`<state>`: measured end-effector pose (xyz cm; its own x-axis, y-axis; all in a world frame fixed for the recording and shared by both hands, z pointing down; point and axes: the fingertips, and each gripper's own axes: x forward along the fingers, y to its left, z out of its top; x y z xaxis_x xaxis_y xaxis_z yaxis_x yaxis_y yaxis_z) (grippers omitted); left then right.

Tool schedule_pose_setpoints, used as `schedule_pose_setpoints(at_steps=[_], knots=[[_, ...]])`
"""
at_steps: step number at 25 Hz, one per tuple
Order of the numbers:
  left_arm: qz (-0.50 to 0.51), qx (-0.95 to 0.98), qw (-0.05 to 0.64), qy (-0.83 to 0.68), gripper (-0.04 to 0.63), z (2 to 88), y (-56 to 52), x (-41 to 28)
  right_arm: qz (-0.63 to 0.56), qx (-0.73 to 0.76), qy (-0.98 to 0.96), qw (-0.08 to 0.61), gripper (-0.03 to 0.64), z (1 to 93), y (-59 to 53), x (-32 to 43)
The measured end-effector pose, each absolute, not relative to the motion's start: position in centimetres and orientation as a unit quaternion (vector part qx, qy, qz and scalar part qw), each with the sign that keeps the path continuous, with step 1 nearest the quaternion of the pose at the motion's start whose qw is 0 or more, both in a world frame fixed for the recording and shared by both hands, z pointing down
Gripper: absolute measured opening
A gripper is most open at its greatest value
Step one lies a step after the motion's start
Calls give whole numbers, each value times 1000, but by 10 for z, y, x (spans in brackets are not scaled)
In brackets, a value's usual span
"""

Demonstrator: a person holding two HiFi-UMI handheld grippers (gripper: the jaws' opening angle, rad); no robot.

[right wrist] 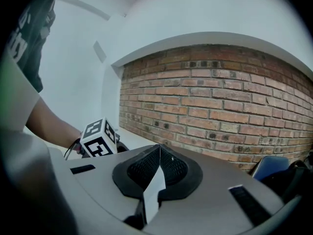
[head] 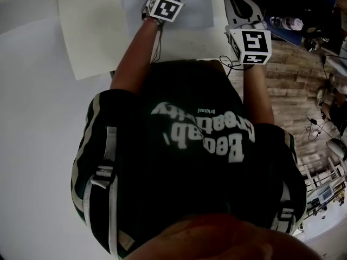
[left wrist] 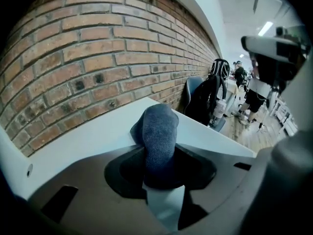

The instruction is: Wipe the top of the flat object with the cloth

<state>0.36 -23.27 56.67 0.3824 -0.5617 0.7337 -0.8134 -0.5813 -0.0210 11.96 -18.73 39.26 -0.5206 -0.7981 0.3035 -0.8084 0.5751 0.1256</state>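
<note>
Cloth [left wrist: 159,129] clamped in left gripper [left wrist: 159,168]; right gripper [right wrist: 159,155] jaws together, seemingly empty

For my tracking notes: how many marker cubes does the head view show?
2. One cube is at top centre, above the left forearm; the other cube is to its right, above the right forearm. None seems hidden.

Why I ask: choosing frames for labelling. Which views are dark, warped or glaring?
Head view: dim, person's dark shirt underexposed, white table bright. Left gripper view: fisheye bows red brick wall, corners black, ceiling light glaring, blue-grey cloth sharp. Right gripper view: same bowing, evenly lit.
</note>
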Motion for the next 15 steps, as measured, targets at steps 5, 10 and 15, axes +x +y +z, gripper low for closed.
schedule_pose_setpoints(at_steps=[5, 10, 15], knots=[[364, 806, 173, -434, 153, 565, -255, 4, 14, 461, -872, 167, -5, 393, -185, 122], [357, 808, 180, -433, 152, 565, -244, 8, 15, 458, -874, 165, -5, 394, -184, 121], [356, 817, 179, -416, 152, 563, -212, 16, 11, 455, -876, 159, -5, 390, -188, 117]])
